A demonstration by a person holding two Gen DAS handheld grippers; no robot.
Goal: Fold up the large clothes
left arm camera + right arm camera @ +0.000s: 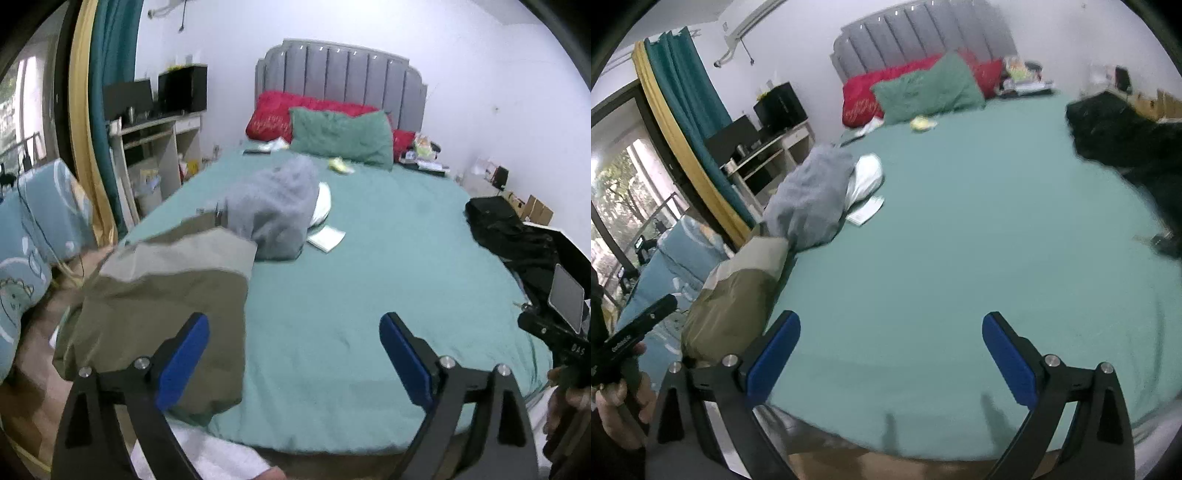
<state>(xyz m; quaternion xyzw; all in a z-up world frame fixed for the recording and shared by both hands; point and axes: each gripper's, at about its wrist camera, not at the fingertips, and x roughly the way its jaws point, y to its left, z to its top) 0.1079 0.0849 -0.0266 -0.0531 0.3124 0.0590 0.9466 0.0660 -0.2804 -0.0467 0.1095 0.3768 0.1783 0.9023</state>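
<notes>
With both my left gripper [293, 354] and right gripper [890, 354] spread empty, I risk pinching the green sheet [369, 295] instead of the olive jacket [166, 295].

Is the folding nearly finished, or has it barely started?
Barely started. Done: the olive jacket and grey garment lie bundled at the bed's left edge, maybe folded, though I can't be sure. In hand: nothing; the left gripper and right gripper are both open. Left: the black garment lies crumpled on the right.
</notes>
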